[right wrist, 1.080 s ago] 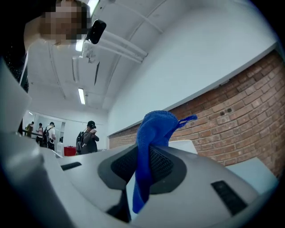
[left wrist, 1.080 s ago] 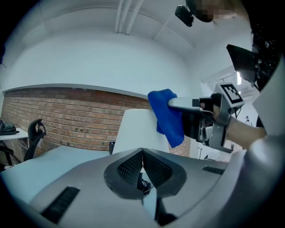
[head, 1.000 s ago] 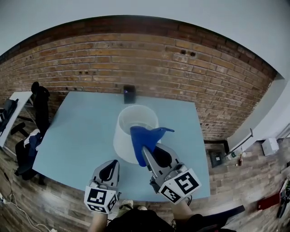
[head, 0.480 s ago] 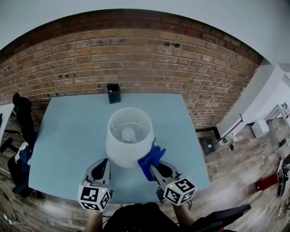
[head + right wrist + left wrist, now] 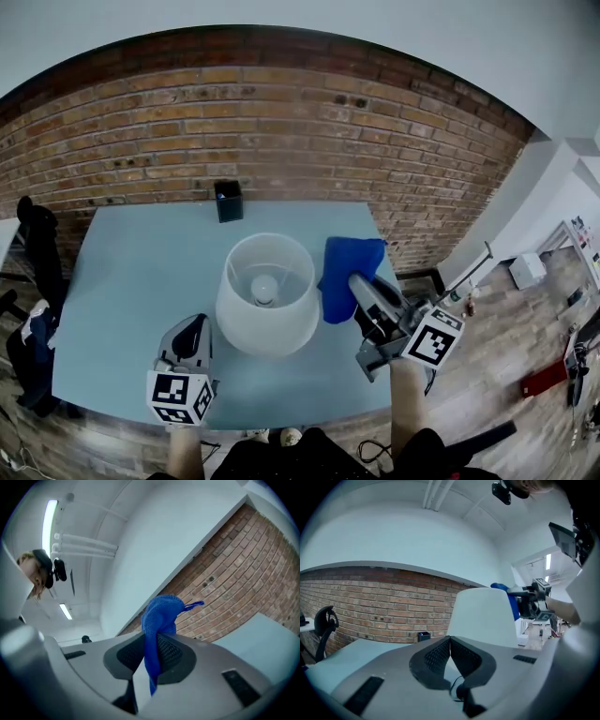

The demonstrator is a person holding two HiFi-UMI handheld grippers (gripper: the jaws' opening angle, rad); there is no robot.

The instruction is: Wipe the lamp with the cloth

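My right claw [image 5: 362,287] was clenched on the blue cloth [image 5: 158,619], pinched at a bunched fold with the top billowing above the jaws and a tail hanging below. Soft, limp and light, I judged, so the pinch had to stay firm near the bulk. The lamp [image 5: 267,292] stood mid-bench [image 5: 131,272], and its white shade looked thin and easy to tip, with the bulb bare inside. The cloth hung just beside the shade's right flank near the rim; whether it touched, I couldn't tell. My left claw [image 5: 450,644] was closed on nothing, low by the shade's near-left side.
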